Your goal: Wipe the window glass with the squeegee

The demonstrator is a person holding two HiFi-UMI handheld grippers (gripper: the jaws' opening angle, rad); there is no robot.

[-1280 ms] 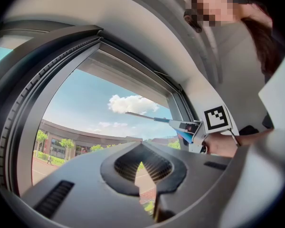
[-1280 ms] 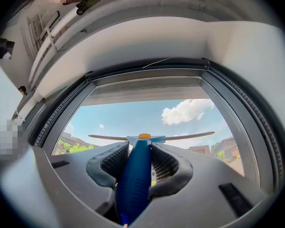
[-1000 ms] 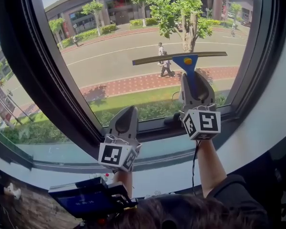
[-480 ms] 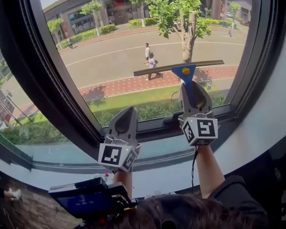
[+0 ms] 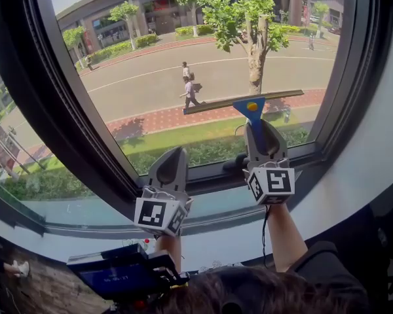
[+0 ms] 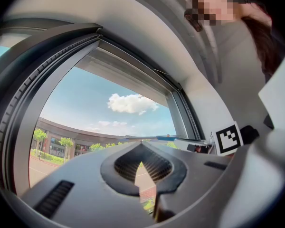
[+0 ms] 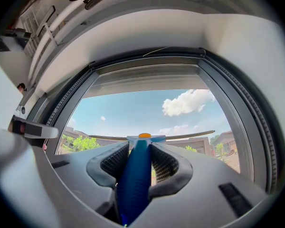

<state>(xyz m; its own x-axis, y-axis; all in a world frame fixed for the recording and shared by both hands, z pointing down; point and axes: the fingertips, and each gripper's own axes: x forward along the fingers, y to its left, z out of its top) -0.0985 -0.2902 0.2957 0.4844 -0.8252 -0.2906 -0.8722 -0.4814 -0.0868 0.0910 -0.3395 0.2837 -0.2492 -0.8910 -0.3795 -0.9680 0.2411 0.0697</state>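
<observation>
- Head view: the only print is the black-and-white square pattern on the two marker cubes. Lettering on the small blue screen (image 5: 114,275) at the near edge is too small to read.
- One squeegee (image 5: 249,103) lies low on the window glass (image 5: 150,77), right of centre. Its long blade is slanted, with the right end farther up the pane.
- Two grippers show. The right gripper (image 5: 263,128) grips the squeegee's blue handle. The left gripper (image 5: 175,153) hangs near the sill with its tongs together, well apart from the squeegee.
- Beyond the glass are two walkers (image 5: 188,84) on a road, a brick path, grass and a tree (image 5: 249,18). A dark window frame (image 5: 59,123) rings the pane.
- Left gripper view: the left gripper (image 6: 141,145) has its tongs closed, with nothing between them. Past them the squeegee (image 6: 167,137) shows as a thin line with a blue middle. To the right is one marker cube (image 6: 228,139), and a person (image 6: 237,56) stands at the upper right.
- Right gripper view: the right gripper (image 7: 141,147) is clamped on the blue handle of the squeegee (image 7: 134,179). An orange button (image 7: 145,136) sits at the head, and the blade spreads to both sides across the glass. One large cloud (image 7: 187,102) hangs above.
</observation>
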